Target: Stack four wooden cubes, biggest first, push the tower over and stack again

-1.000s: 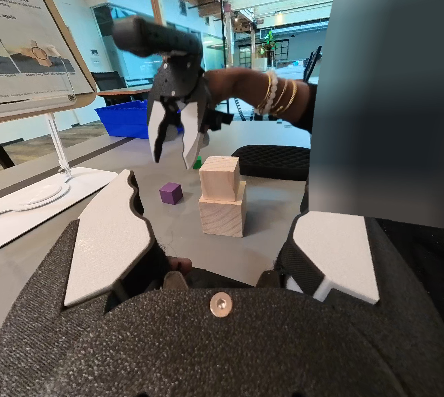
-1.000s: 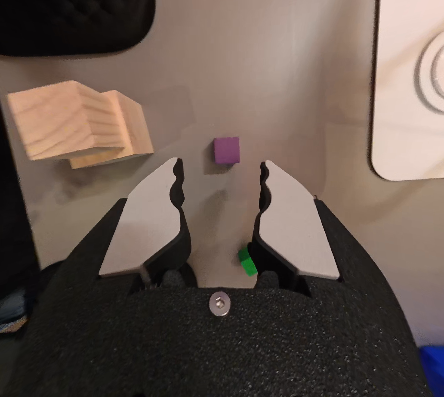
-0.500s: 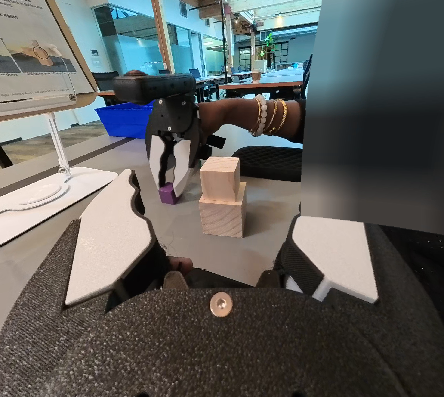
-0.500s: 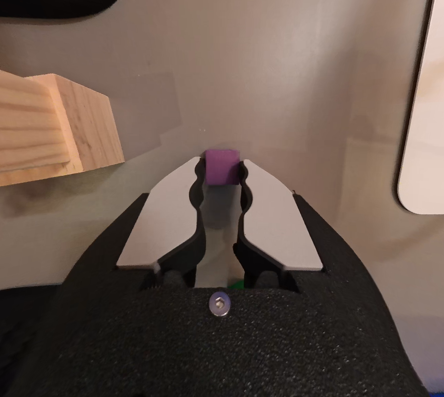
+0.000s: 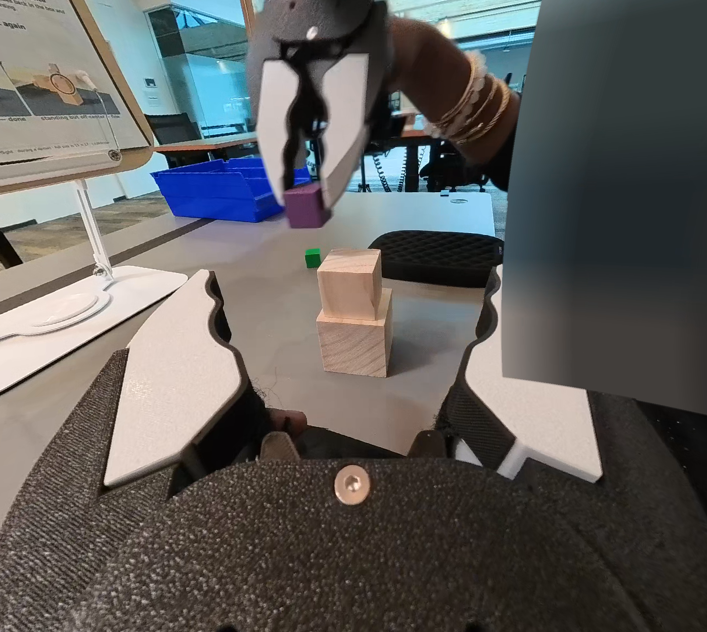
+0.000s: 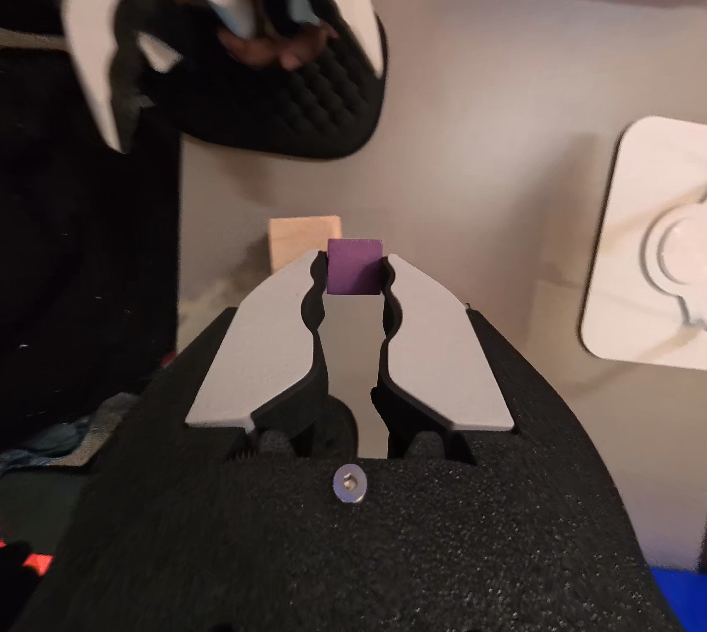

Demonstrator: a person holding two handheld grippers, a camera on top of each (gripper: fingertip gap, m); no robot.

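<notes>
Grey counter [image 5: 245, 280] in a big open office with skylights, and not much on it: two wood blocks [image 5: 354, 311] stacked, the top one sitting a bit off-centre on the lower, one green cube [image 5: 312, 257] lying just behind the stack, one black quilted pad [image 5: 436, 257] further back to the side, one blue bin [image 5: 218, 192] at the far edge, and one white stand base [image 5: 76, 303] holding up a sign board [image 5: 57, 51]. Right tool [image 6: 355, 271] is clamped on the single purple cube [image 6: 355, 269], both pads pressed flat on its sides right at the fingertips, and it's up in the air over the counter, above and a little behind the wood stack. From the right wrist view a corner of the top block [image 6: 302, 244] peeks out past the cube. Left tool [image 5: 354, 307] is spread wide with nothing between its fingers, low near the counter, with the stack sitting out in front of the gap, not touching either finger.
</notes>
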